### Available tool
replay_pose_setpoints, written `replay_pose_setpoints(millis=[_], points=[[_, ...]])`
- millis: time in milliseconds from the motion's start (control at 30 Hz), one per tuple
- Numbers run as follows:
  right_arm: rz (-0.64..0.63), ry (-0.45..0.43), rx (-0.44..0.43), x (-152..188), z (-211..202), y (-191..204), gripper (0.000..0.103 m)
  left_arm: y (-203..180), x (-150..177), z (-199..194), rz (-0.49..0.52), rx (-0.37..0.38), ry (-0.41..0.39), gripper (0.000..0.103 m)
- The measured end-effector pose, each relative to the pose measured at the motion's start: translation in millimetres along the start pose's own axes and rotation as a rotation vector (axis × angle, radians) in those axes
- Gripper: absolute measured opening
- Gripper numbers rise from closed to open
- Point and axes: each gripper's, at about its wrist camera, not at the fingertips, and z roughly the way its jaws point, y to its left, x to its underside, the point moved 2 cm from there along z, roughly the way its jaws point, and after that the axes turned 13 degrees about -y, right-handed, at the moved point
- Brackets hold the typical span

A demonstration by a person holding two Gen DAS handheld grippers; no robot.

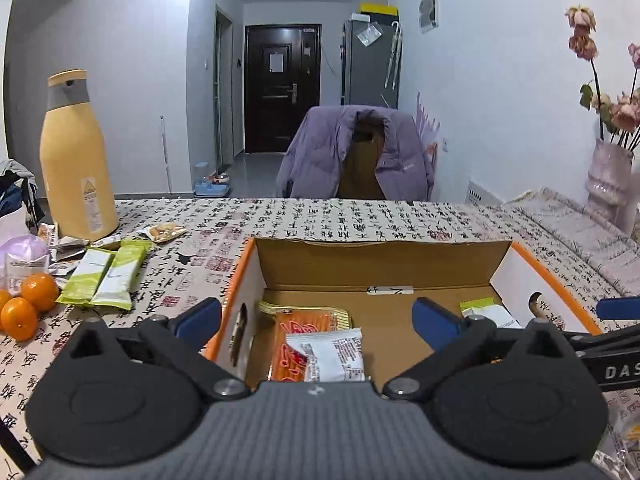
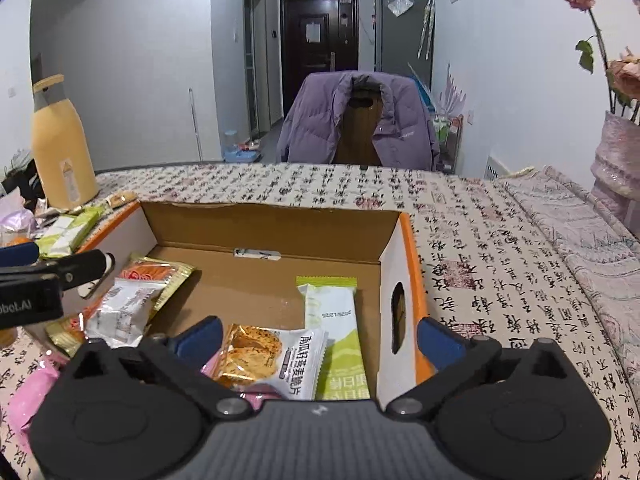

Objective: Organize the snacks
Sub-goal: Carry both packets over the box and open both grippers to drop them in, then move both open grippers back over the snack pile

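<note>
My left gripper (image 1: pixel 316 320) hangs over the near left of the cardboard box (image 1: pixel 376 264), jaws spread full, nothing between the pads. My right gripper (image 2: pixel 320 338) sits the same way over the near right of the box, wide and empty; its left finger is inside the box and its right finger outside the side wall.

Below the left gripper lie a white sachet (image 1: pixel 332 354) and, under it, an orange-striped pack (image 1: pixel 294 338). Below the right gripper: a cracker pack (image 2: pixel 266 356) overlapping a green-and-white bar (image 2: pixel 338 332).

More snacks wait out on the tablecloth (image 1: pixel 360 216): two green-and-white bars (image 1: pixel 106 276) side by side, a small cracker sachet (image 1: pixel 162 233), and loose wrappers near the yellow flask (image 1: pixel 74 160). Three oranges (image 1: pixel 28 300) sit at the table's left edge.

Handling, as I judge it: all light, film-wrapped, slippery, soft at the seams. Crackers likely crush, so pinch gently. Bars look stiffer; take them across the short width at mid-length, or by the crimped end. Oranges are round and would roll.

Hard to read: my gripper body cuts off the box's near wall and the lower ends of the packs. The wrapper heap by the flask is too jumbled to count. Something pink at the right view's lower left is unclear.
</note>
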Motion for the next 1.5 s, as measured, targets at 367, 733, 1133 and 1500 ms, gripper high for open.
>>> replay_pose_setpoints(millis=[367,733,1133,1500], points=[[0.000,-0.106,-0.017,2.8,-52.7,7.4,0.103,11.7,-1.0,-48.1,-0.039,0.019,-0.053,0.103],[-0.011,-0.217,-0.046,29.8,-127.0,19.9,0.103,22.1,25.2,-117.9,-0.078,0.061,-0.117,0.103],[0.023,-0.266,-0.064,78.0,-176.1,20.8,0.103,22.5,72.3,-158.7,-0.010,0.116,-0.123,0.103],[0.016,-0.224,-0.033,91.4,-179.9,3.2,0.103,45.7,90.1,-145.2,-0.012,0.111,-0.066,0.103]])
